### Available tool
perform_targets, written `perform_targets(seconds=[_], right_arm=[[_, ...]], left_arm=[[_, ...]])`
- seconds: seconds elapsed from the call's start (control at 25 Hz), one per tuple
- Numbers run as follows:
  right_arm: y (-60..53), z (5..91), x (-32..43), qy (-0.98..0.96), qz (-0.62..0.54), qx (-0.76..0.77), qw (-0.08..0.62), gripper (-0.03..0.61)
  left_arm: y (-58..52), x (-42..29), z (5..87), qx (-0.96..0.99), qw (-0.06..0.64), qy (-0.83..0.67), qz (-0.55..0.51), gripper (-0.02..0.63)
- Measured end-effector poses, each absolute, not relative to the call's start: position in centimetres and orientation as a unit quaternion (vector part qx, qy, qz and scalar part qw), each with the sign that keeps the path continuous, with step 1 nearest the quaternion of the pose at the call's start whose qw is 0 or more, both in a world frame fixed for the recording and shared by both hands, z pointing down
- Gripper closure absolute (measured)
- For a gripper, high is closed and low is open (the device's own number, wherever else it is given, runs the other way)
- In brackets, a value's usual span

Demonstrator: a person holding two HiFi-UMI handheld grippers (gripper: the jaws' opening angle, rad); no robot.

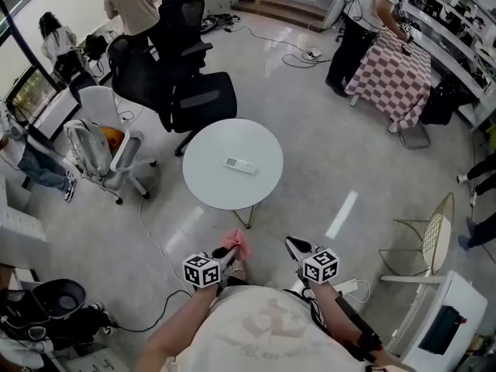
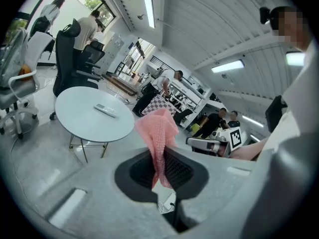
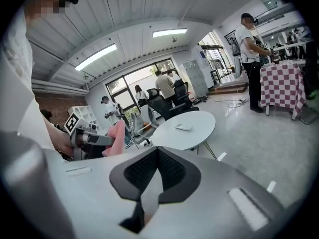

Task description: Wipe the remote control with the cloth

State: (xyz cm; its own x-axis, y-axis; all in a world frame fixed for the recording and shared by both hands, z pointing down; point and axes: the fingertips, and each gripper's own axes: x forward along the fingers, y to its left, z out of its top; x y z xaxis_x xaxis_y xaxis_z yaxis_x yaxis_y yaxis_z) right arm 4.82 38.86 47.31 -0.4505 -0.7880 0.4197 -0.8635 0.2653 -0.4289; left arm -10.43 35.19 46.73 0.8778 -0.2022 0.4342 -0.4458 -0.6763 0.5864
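At twelve o'clock, well apart from both claws, the remote control (image 1: 240,164) lies central on the counter (image 1: 205,183); the left claw (image 1: 227,257) pinches the pink cloth (image 1: 239,242), the right claw (image 1: 292,246) is closed empty, so an unbraced wipe may skid the light remote off its edge.

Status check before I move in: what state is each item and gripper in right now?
left gripper: shut on the cloth.
cloth: pinched between the jaws, upper end sticking up free.
right gripper: shut, empty.
remote control: lying flat on the round table, untouched.
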Motion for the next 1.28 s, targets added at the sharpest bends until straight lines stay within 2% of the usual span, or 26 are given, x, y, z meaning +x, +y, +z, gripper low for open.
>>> perform_targets(seconds=[0.28,0.96,1.28], right_arm=[[32.8,47.0,4.7,-0.777,0.308,0.542,0.085,0.571],[19.8,47.5,2.5,-0.764,0.299,0.561,0.113,0.571],[15.5,50.4,4.6,-0.769,0.314,0.542,0.124,0.571]], left_arm=[[28.1,-9.1,46.2,0.91,0.358,-0.134,0.159,0.595],[14.9,-14.5,47.6,0.907,0.364,-0.153,0.147,0.595],[11.4,-12.2,49.5,0.896,0.379,-0.161,0.169,0.595]])
